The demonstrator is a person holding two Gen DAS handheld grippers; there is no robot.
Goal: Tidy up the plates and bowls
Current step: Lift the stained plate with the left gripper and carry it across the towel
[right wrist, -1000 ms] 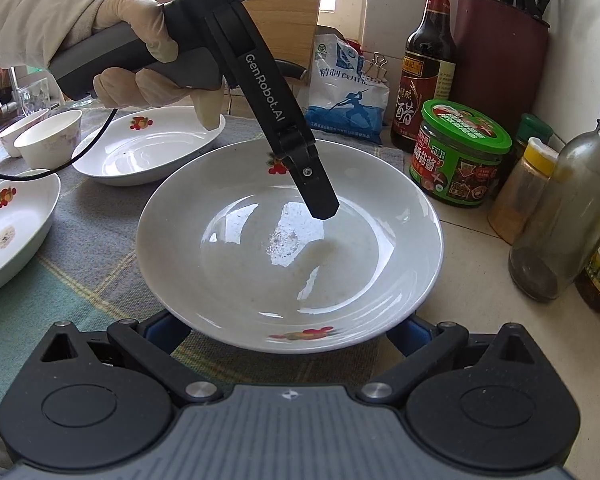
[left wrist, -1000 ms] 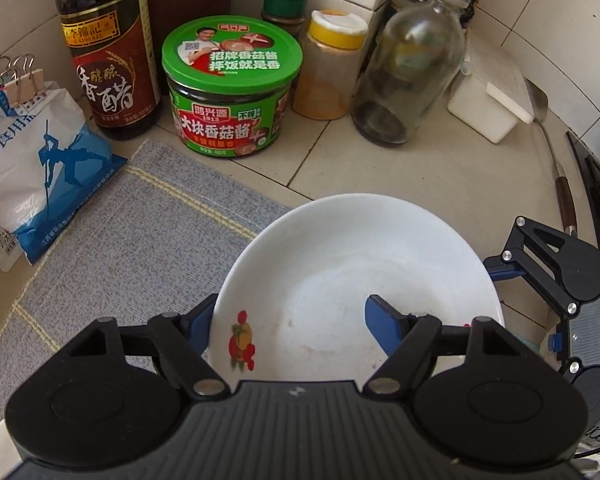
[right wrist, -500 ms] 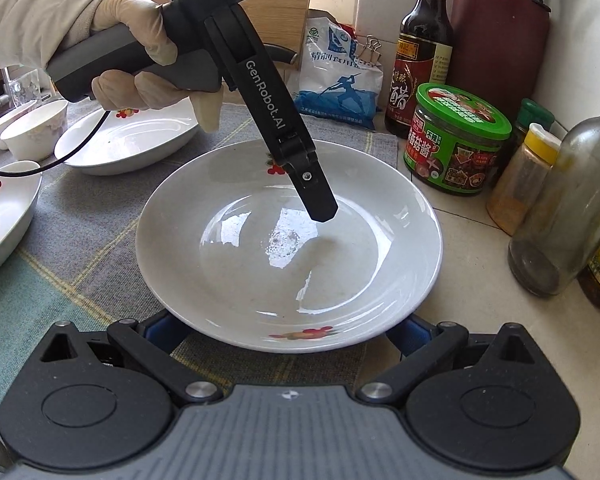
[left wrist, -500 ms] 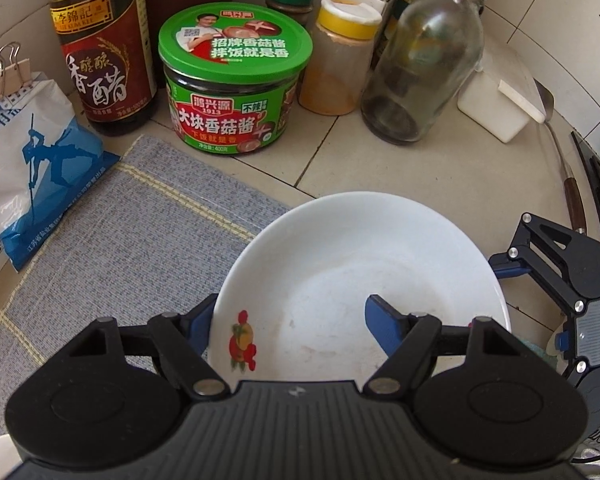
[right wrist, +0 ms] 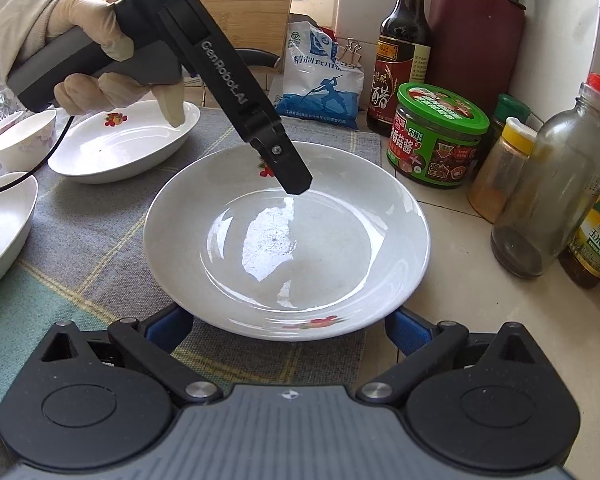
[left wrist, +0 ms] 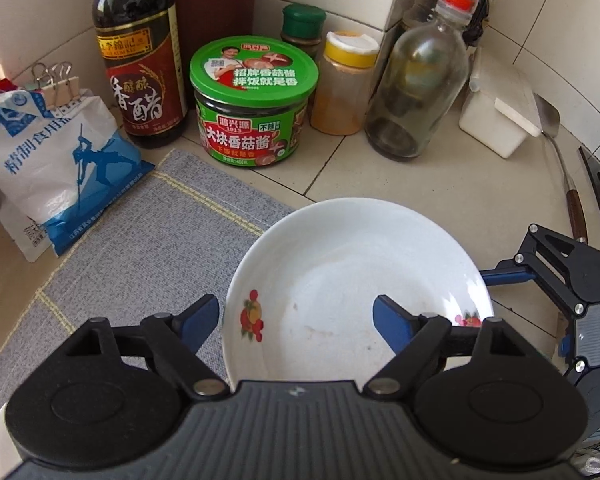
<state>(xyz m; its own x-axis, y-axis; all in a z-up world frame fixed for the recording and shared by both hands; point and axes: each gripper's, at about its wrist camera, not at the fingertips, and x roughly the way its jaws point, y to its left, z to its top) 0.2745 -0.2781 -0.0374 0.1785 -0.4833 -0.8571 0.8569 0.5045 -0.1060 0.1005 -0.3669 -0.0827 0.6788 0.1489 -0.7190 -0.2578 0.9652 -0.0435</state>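
White deep plate (right wrist: 286, 240) sits at centre of the right wrist view, partly on the grey woven mat (right wrist: 96, 236), partly over the tiled counter (right wrist: 480, 300). Red fruit print on near and far rim.

Left gripper (left wrist: 298, 316): fingers spread wide. One blue-tipped finger (left wrist: 394, 322) is inside the plate (left wrist: 352, 280), the other outside the rim at lower left of the frame, over the mat (left wrist: 148, 248). Rim lies between them; no squeeze visible. In the right wrist view a black finger (right wrist: 288, 168) of this tool reaches down into the plate from the upper left, held by a gloved hand (right wrist: 100, 64). Contact with the plate surface: cannot tell.

Right gripper (right wrist: 288, 330): fingers spread wide, blue tips to either side of the plate's near edge, low against the mat. Touching the plate: cannot tell.

Other dishes, left side of the right wrist view: second plate (right wrist: 124, 142) upper left, third plate (right wrist: 4, 232) at left edge, small bowl (right wrist: 24, 138) beyond.

Background, upper frame of the left wrist view: dark vinegar bottle (left wrist: 140, 64), green-lidded jar (left wrist: 254, 104), yellow-capped spice jar (left wrist: 348, 84), glass bottle (left wrist: 420, 80), salt bag (left wrist: 60, 160).
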